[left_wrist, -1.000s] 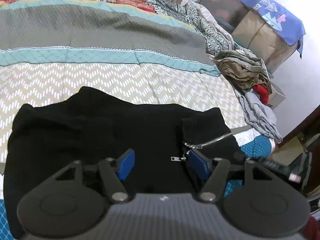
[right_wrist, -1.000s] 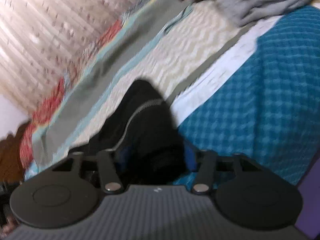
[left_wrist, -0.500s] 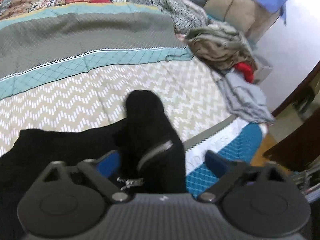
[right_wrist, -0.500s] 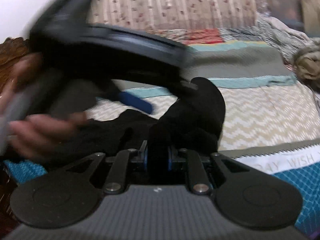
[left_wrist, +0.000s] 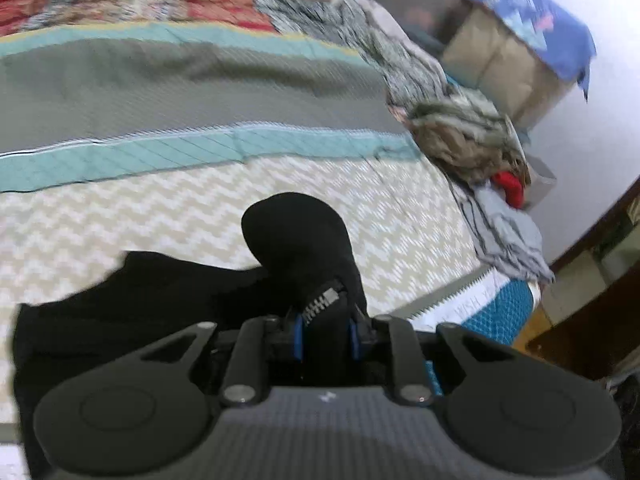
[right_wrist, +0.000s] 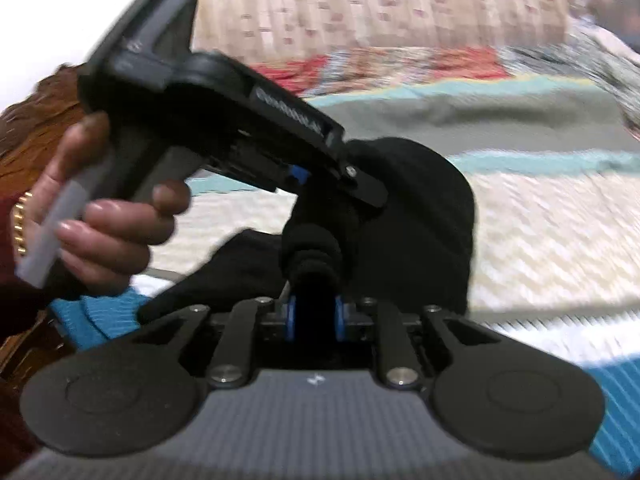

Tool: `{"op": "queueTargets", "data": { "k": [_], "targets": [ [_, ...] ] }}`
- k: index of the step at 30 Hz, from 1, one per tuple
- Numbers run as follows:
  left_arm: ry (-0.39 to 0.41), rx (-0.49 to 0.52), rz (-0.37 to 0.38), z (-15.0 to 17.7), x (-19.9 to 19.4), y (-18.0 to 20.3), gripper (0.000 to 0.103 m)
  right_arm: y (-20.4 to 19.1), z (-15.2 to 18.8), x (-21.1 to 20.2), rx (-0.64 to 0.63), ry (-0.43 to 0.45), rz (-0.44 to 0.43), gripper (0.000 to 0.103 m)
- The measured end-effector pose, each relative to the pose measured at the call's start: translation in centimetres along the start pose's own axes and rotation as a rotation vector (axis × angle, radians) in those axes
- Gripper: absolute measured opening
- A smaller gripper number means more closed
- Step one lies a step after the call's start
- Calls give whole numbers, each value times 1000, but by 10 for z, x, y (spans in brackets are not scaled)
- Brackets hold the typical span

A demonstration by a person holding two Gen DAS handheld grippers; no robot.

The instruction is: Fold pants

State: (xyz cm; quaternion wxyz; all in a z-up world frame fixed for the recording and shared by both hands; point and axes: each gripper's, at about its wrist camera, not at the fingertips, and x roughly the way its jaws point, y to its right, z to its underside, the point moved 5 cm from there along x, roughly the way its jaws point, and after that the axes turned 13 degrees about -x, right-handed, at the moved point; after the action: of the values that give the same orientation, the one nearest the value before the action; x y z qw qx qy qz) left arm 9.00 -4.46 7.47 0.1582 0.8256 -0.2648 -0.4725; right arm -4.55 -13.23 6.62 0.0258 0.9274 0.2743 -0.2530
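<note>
The black pants [left_wrist: 168,292] lie bunched on the bed's chevron quilt [left_wrist: 120,216]. My left gripper [left_wrist: 325,338] is shut on a raised fold of the pants with a silver zipper [left_wrist: 320,305] showing between the blue pads. My right gripper [right_wrist: 314,322] is shut on another bunched part of the pants [right_wrist: 416,232], lifted off the bed. In the right wrist view the left gripper's body [right_wrist: 224,120] and the hand holding it [right_wrist: 108,216] sit just left of and above the fabric.
A pile of loose clothes [left_wrist: 468,148] and a grey garment [left_wrist: 508,240] lie at the bed's right edge. A cardboard box under a blue cloth [left_wrist: 528,36] stands by the wall. The bed's teal edge [left_wrist: 500,312] drops to the floor at right.
My left gripper has closed on the zipper fold of the pants; it was open before. My right gripper stays shut on the pants, and the left gripper has come closer to it.
</note>
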Motion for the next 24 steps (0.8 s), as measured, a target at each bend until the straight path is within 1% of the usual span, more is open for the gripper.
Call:
{"op": "queueTargets", "data": {
  "k": [2, 5, 9, 10, 11, 13, 14, 15, 16, 17, 19, 21, 22, 24],
  "targets": [
    [33, -28, -10, -5, -22, -25, 18, -15, -15, 12, -19, -3, -66, 20],
    [66, -73, -56, -9, -46, -66, 18, -42, -34, 37, -54, -22, -146, 20],
    [90, -168, -128, -6, -62, -128, 19, -80, -47, 83, -99, -69, -223, 21],
    [90, -192, -145, -4, -61, -142, 21, -83, -47, 97, -100, -89, -234, 24],
    [82, -217, -167, -1, -57, -156, 24, -91, -44, 112, -105, -117, -247, 28],
    [50, -269, -234, 8, -46, -182, 28, -102, -30, 139, -134, -206, -282, 49],
    [38, -289, -272, 15, -41, -192, 29, -105, -24, 148, -145, -245, -295, 50],
    [36, -298, -277, 20, -40, -199, 34, -106, -21, 149, -149, -253, -291, 50],
    [45, -308, -265, 25, -41, -201, 45, -103, -24, 144, -134, -241, -301, 51],
    [60, -315, -259, 27, -45, -202, 53, -97, -28, 137, -104, -226, -322, 52],
    [98, -323, -254, 29, -57, -203, 56, -82, -37, 122, -24, -185, -350, 53],
    [144, -359, -243, 29, -71, -202, 56, -58, -42, 101, 61, -129, -339, 53],
    [168, -378, -220, 28, -79, -201, 56, -48, -42, 92, 94, -108, -327, 53],
    [216, -388, -147, 27, -95, -193, 56, -23, -37, 78, 165, -82, -274, 53]
  ]
}}
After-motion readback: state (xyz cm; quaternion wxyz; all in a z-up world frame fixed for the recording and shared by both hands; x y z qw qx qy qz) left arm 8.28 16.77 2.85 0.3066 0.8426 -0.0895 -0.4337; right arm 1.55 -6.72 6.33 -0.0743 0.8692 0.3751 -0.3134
